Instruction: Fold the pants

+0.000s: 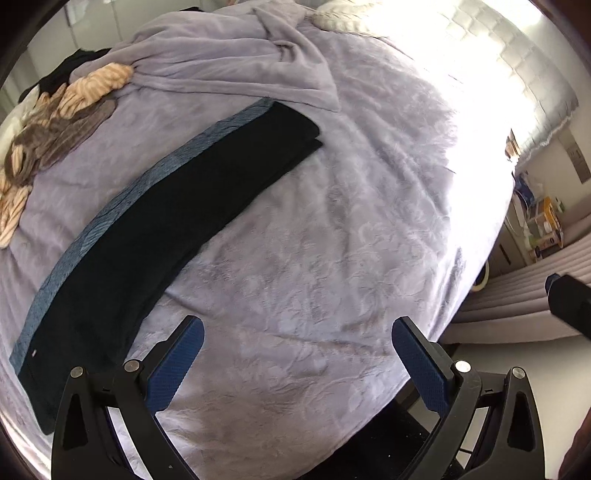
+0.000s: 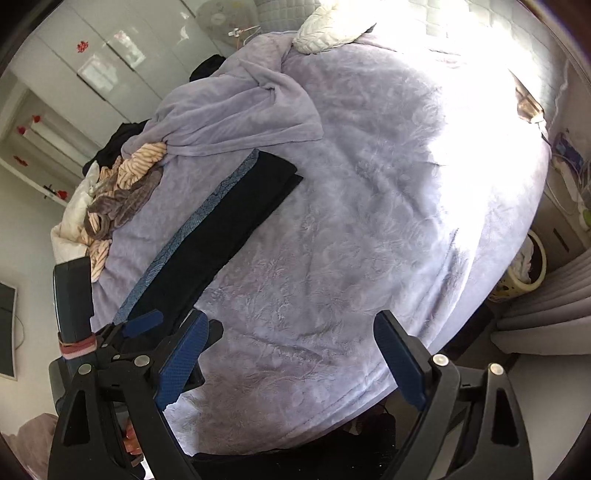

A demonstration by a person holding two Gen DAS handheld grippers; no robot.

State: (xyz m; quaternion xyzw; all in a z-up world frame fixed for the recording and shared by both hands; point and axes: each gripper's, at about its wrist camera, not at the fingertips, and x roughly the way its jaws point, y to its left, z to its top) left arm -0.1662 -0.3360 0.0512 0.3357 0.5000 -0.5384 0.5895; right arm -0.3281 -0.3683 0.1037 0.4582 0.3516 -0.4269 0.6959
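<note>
Black pants laid flat on a lilac bedspread, both grippers held spread and empty above the near edge of the bed.

At the far left, a heap of striped and grey clothes (image 1: 55, 122) is seen on the bed's edge, with a bunched lilac blanket (image 1: 236, 59) beyond it. The black pants (image 1: 155, 236) are stretched out lengthwise, one leg laid over the other, on a blue patterned strip (image 1: 110, 210) that shows along their left side. The left gripper (image 1: 297, 360) is held with its fingers wide apart, nothing between them, just right of the waistband end. The right gripper (image 2: 291, 356) is likewise held apart and empty over the bedspread (image 2: 369, 221). A white pillow (image 2: 328, 29) lies at the head end.
</note>
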